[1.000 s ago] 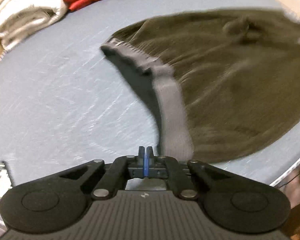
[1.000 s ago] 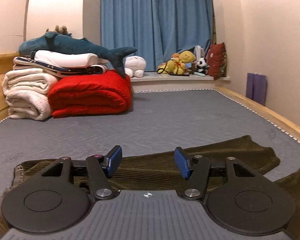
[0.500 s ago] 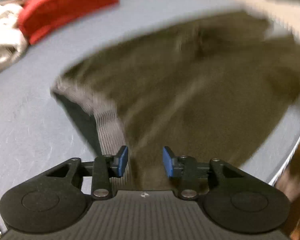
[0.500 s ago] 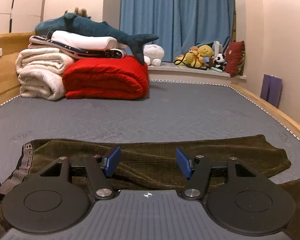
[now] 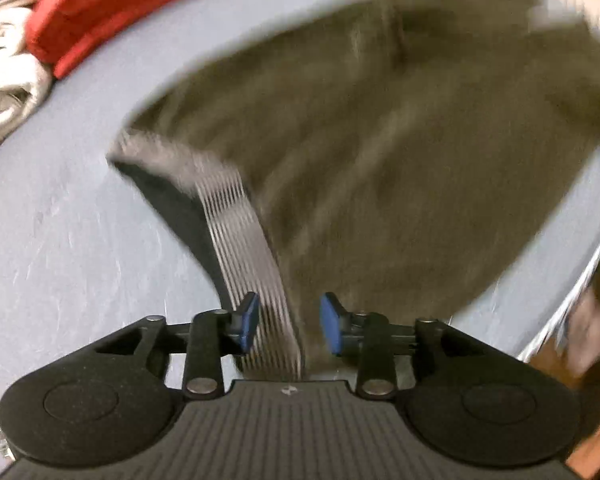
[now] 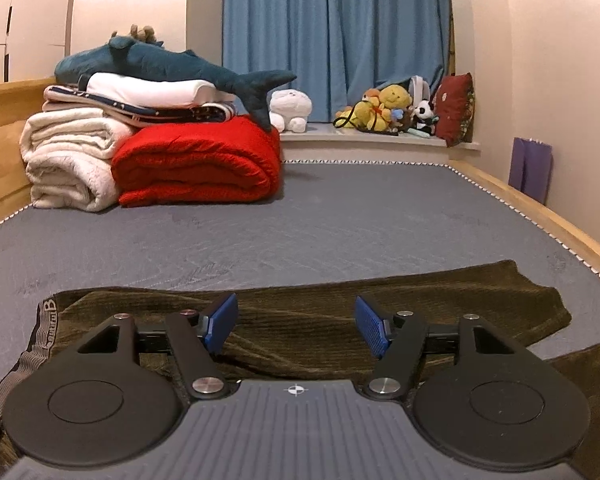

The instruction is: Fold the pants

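- Running along the grey waistband [image 6: 46,330] was dark lettering, only a large "B" legible.
- Olive corduroy pants [image 6: 340,320] lay flat across the grey bed [image 6: 300,224].
- Left claw [image 5: 288,329] was spread, the waistband between its fingers.
- Right claw [image 6: 296,326] was spread, gripping nothing.

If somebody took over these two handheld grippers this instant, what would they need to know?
Left gripper: open, holding nothing; the grey striped elastic waistband runs between its fingers.
Right gripper: open, holding nothing, low over the fabric.
The olive-brown corduroy pants lie spread on the grey mattress, waistband at the left, legs stretching right; the left view is blurred.
Done: pants laid out; whether any fold is made is unclear.
Left: grip the fabric and fold the pants into a compact stack.
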{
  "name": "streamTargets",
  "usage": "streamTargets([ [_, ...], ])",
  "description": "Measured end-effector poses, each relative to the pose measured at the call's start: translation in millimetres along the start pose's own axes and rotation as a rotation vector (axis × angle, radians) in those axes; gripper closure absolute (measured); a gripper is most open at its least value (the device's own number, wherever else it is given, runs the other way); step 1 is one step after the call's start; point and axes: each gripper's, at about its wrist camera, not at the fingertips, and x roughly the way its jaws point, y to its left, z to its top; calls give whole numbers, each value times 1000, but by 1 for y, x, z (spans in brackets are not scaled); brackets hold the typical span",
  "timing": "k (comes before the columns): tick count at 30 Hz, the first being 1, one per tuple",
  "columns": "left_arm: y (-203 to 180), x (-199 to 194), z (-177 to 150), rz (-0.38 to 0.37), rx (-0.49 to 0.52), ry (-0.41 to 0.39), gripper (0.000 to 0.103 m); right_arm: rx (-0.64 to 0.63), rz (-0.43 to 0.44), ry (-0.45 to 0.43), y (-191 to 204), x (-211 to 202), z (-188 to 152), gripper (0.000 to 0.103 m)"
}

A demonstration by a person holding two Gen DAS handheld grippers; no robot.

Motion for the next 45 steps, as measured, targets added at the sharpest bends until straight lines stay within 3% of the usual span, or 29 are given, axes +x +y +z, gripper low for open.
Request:
streamTargets([
  [3,25,-15,20,-58,-191,-141,53,6,-14,-3,-9,0,7,35],
  [9,42,-9,58,-29,-384,-243,58,187,72,11,-39,-2,47,35],
  [11,43,-5,70,-7,-411,-271,71,211,71,-17,-47,1,54,35],
  [13,47,0,81,3,-433,-278,96,188,35,-60,-52,5,50,36],
  [14,49,3,86,6,-439,-281,101,163,9,-70,-53,9,42,36],
  [17,58,21,104,11,-443,-251,102,96,-37,16,-53,25,22,36],
  [23,89,63,158,87,-392,-271,101,152,21,58,-56,43,17,38],
  [26,100,99,184,114,-315,-284,89,137,42,74,-52,49,16,38],
  [28,107,127,196,138,-265,-259,64,137,54,76,-52,51,17,38],
  [31,116,163,207,150,-217,-218,41,129,58,72,-53,51,19,38],
  [33,120,184,210,141,-197,-158,38,131,59,72,-57,52,21,38],
  [34,122,193,211,96,-191,-129,38,135,56,71,-59,52,22,38],
  [38,122,210,211,51,-123,-108,37,152,43,82,-69,55,23,37],
  [39,123,212,212,48,-116,-107,41,160,41,85,-72,57,23,37],
  [41,123,210,216,8,-115,-108,68,179,36,92,-78,59,24,37],
  [42,121,209,219,-9,-108,-110,96,190,33,97,-81,60,25,37],
  [45,99,196,221,39,22,-115,100,235,34,107,-90,60,27,37],
])
